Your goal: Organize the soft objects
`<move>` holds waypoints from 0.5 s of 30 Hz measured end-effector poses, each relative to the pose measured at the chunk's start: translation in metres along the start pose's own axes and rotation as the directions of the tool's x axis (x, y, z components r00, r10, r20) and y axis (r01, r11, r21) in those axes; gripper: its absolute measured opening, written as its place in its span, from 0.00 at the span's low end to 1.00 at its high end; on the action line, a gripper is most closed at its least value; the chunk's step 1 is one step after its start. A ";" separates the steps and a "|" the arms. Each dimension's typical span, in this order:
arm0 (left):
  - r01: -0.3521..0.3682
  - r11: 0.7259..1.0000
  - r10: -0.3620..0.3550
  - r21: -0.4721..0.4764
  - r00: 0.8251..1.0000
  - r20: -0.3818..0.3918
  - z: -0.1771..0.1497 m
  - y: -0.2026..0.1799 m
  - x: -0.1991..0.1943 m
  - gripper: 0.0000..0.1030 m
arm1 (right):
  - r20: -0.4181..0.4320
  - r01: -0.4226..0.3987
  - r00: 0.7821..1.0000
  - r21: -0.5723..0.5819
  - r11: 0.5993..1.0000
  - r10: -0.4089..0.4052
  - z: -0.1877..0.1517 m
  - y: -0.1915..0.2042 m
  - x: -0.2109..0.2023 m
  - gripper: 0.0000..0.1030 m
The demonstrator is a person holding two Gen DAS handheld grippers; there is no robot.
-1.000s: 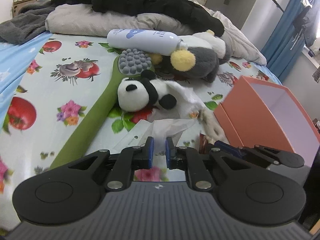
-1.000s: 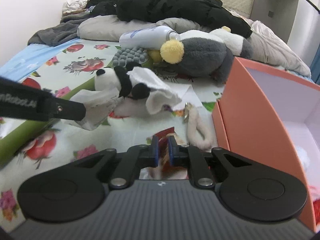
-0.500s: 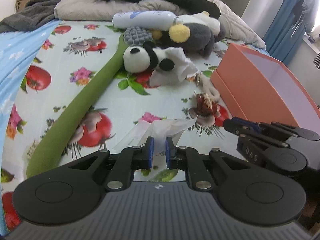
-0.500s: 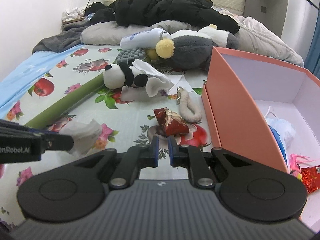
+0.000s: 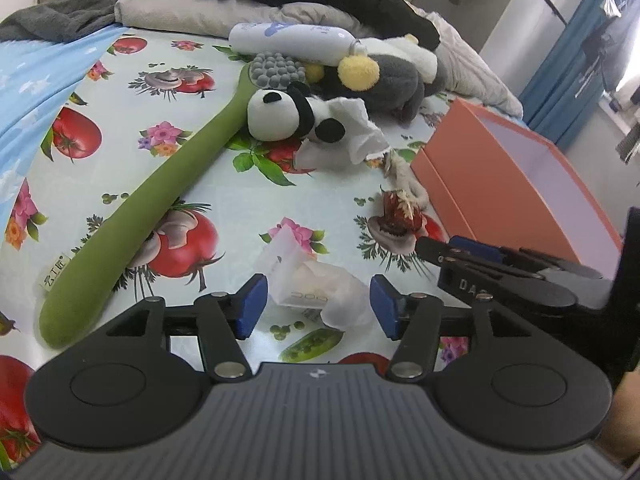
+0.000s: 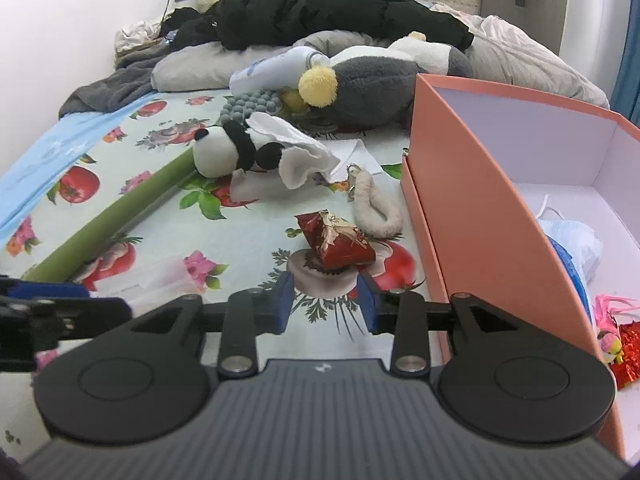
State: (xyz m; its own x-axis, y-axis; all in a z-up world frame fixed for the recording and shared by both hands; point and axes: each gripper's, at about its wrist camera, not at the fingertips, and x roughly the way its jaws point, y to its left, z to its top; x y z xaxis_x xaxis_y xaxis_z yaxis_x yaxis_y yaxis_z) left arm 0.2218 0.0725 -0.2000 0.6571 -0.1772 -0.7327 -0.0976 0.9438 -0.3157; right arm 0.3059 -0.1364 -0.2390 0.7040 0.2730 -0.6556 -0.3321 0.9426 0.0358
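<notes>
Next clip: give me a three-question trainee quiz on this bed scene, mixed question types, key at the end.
1. True or false: the left gripper is clamped shut on the tissue pack.
2. Multiple choice: what lies on the sheet just ahead of the right gripper? A) the panda toy B) the red foil packet C) the white bottle
3. Fill in: the orange box stands on the ____ side of the right wrist view.

Key: 1 false, its jaws have just been opening and the pack lies loose between the pads. 2 B. 3 right.
</notes>
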 end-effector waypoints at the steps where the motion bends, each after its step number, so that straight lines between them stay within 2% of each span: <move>1: 0.001 1.000 -0.001 -0.006 1.000 0.007 0.001 0.002 0.000 0.61 | -0.001 0.000 1.000 -0.002 1.000 0.000 0.001 0.000 0.003 0.36; 5: -0.009 1.000 0.010 -0.015 1.000 0.014 0.005 0.006 0.003 0.62 | 0.013 -0.001 1.000 -0.017 1.000 0.001 0.008 0.001 0.011 0.37; 7: -0.013 1.000 0.013 -0.019 1.000 0.008 0.005 0.008 0.005 0.62 | 0.024 0.006 1.000 -0.029 1.000 -0.005 0.013 0.001 0.014 0.56; 8: -0.014 1.000 0.014 -0.026 1.000 0.005 0.005 0.010 0.006 0.62 | 0.031 0.011 0.999 -0.034 0.999 -0.010 0.016 0.002 0.016 0.60; 11: -0.024 0.998 0.023 -0.062 1.000 -0.013 0.004 0.015 0.011 0.64 | 0.047 0.022 0.999 -0.050 0.999 -0.020 0.021 0.002 0.022 0.61; 15: -0.027 0.992 0.022 -0.127 0.999 -0.039 0.001 0.024 0.019 0.64 | 0.017 0.028 0.999 -0.063 0.998 -0.027 0.022 0.003 0.041 0.61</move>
State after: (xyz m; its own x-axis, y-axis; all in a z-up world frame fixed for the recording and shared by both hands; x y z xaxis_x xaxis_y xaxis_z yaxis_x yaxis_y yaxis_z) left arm 0.2326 0.0919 -0.2208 0.6249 -0.1675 -0.7625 -0.2088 0.9053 -0.3699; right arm 0.3478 -0.1184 -0.2487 0.7233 0.2504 -0.6436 -0.3511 0.9358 -0.0305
